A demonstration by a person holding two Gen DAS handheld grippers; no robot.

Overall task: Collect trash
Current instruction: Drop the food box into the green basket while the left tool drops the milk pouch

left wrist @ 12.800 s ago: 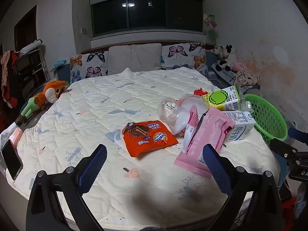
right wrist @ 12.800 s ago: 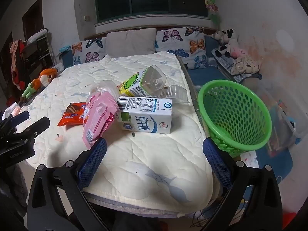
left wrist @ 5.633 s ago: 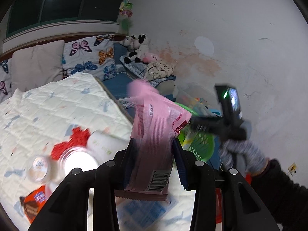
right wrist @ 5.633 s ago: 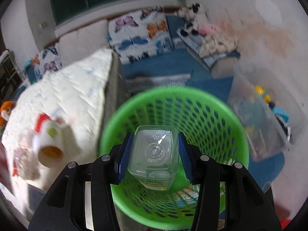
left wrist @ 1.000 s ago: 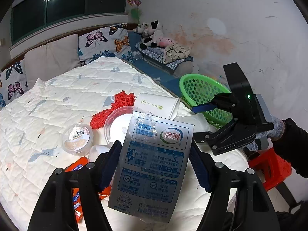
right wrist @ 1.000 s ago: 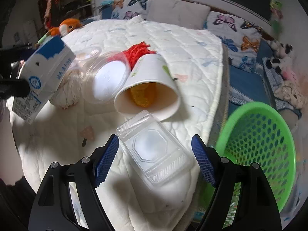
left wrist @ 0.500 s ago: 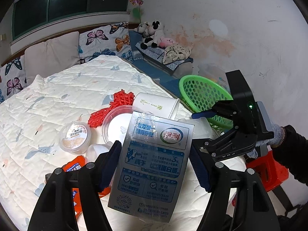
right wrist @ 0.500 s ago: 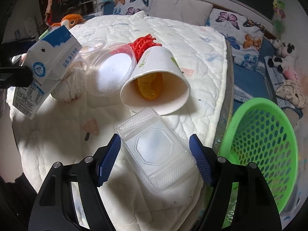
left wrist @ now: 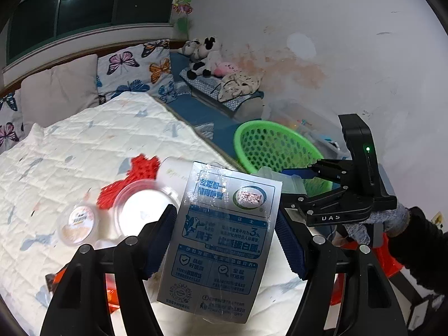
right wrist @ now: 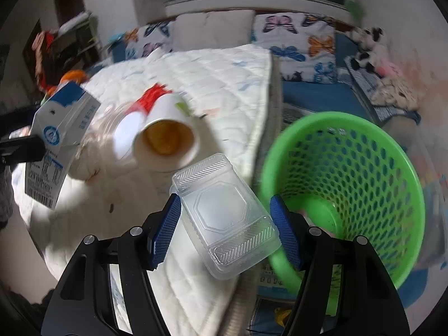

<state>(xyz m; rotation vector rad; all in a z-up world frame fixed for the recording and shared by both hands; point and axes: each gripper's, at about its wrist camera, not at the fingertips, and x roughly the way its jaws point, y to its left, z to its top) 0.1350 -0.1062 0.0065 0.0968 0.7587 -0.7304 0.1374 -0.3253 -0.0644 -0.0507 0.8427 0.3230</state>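
Compared with a second ago, the clear plastic clamshell box (right wrist: 225, 215) is seen lifted off the white quilted bed (right wrist: 212, 84) and tilted between the blue pads of the right tool (right wrist: 225, 225), whose jaws are closing, their pads at its sides; the green perforated plastic basket (right wrist: 364, 173) now fills more of the right wrist view. The blue-and-white milk carton (left wrist: 224, 240) is still clamped upright in the left tool (left wrist: 224, 240), its shiny printed face toward the camera. Farther off on the bed, a white paper cup (right wrist: 165, 134) is seen lying on its side, yellow inside, touching a round clear lid (left wrist: 140, 210) and red mesh netting (left wrist: 131, 176). Butterfly-print pillows (left wrist: 131, 70) are set beyond.
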